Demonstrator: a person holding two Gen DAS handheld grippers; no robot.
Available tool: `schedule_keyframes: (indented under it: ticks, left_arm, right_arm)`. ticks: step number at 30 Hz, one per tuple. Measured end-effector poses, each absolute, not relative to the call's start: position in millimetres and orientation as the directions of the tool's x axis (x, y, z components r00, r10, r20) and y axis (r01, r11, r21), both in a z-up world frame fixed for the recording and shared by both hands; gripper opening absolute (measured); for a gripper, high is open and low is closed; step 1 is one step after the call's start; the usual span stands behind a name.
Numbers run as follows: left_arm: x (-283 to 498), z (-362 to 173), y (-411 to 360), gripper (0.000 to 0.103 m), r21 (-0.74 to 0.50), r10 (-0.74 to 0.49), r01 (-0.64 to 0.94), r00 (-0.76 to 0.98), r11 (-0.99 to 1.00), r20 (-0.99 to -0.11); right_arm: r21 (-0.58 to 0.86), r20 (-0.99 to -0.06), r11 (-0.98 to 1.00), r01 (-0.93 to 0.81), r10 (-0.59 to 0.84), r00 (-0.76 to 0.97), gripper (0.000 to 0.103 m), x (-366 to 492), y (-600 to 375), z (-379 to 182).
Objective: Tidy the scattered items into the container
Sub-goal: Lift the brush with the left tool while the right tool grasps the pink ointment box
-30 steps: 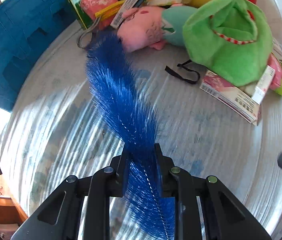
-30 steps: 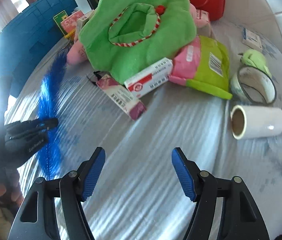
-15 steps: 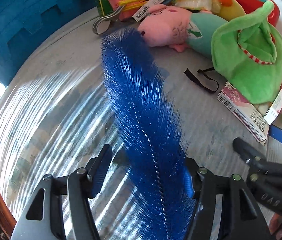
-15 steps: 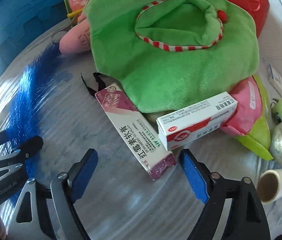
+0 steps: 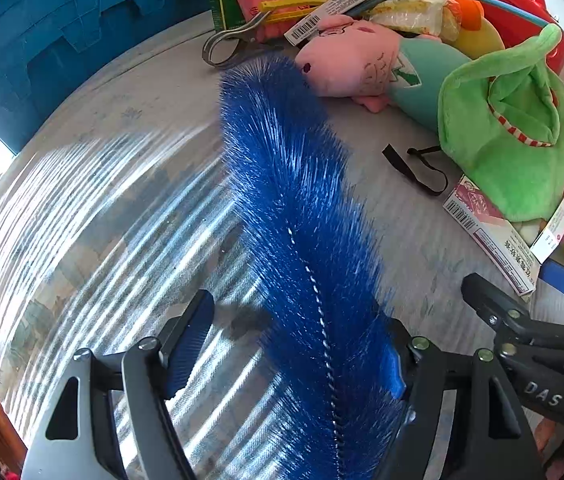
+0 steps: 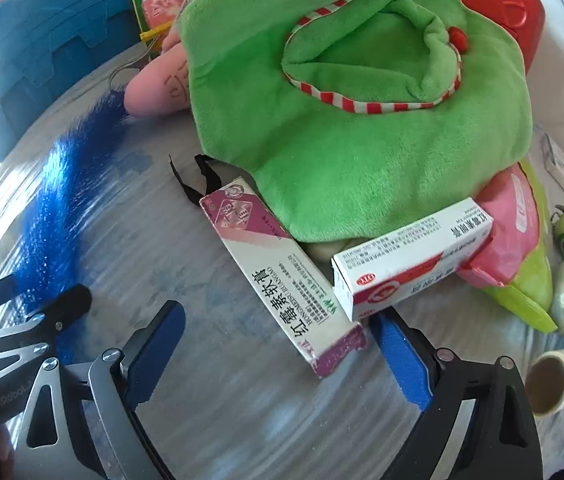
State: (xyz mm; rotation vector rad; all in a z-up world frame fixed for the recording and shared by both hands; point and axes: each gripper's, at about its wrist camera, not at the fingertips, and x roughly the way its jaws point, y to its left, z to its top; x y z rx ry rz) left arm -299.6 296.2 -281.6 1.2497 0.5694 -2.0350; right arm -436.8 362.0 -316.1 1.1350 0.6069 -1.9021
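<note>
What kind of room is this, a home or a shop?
Probably a home: a cluttered table holds a pink plush toy, medicine boxes and a blue storage crate.

my left gripper (image 5: 298, 348) no longer clamped on the blue brush (image 5: 302, 216), jaws opening with brush loose between them, my right gripper (image 6: 278, 344) shifted toward the pile, now straddling the pink ointment box (image 6: 282, 276), jaws closing

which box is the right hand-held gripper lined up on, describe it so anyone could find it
Start at the big green plush bag. Two long cartons poke out from under its near edge. It is the purple-ended carton lying flat on the table, pointing toward the camera, not the red-and-white carton propped beside it.
</note>
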Motion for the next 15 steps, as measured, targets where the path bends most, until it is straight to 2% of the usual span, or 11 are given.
schedule_keyframes:
  ticks: [1, 3, 4, 7, 9, 12, 15]
  left_arm:
    - [-300.5, -280.2, 298.7, 0.065, -0.020, -0.312, 0.729, -0.318, -0.685, -0.896]
    - [-302.3, -277.4, 304.7, 0.052, -0.024, -0.303, 0.717, -0.324, -0.697, -0.896]
    - [-302.7, -276.2, 309.5, 0.049, -0.025, -0.298, 0.712, -0.326, -0.702, -0.897]
    - [-295.1, -275.6, 315.8, 0.037, -0.027, -0.289, 0.704, -0.326, -0.709, -0.900]
    - [-293.1, -273.7, 318.3, 0.025, -0.024, -0.288, 0.699, -0.325, -0.714, -0.901]
    - [-289.1, -270.8, 320.8, 0.018, -0.033, -0.272, 0.692, -0.327, -0.722, -0.905]
    - [-282.6, -264.9, 325.1, 0.016, -0.037, -0.270, 0.688, -0.332, -0.725, -0.904]
  right_arm:
    - [-0.013, -0.874, -0.546, 0.838, -0.401, -0.275, 0.078, -434.4, 361.4, -314.1]
    - [-0.005, -0.872, -0.545, 0.838, -0.409, -0.271, 0.037, -431.4, 361.5, -309.3]
    - [-0.004, -0.875, -0.550, 0.835, -0.403, -0.269, 0.034, -430.3, 361.3, -307.8]
    - [0.022, -0.883, -0.544, 0.838, -0.404, -0.239, 0.034, -424.7, 362.5, -305.3]
    - [0.038, -0.887, -0.538, 0.842, -0.406, -0.219, 0.033, -418.4, 365.2, -303.8]
    - [0.059, -0.890, -0.538, 0.841, -0.409, -0.199, 0.032, -409.6, 369.9, -301.5]
    - [0.076, -0.889, -0.545, 0.835, -0.416, -0.191, 0.032, -408.6, 372.5, -297.1]
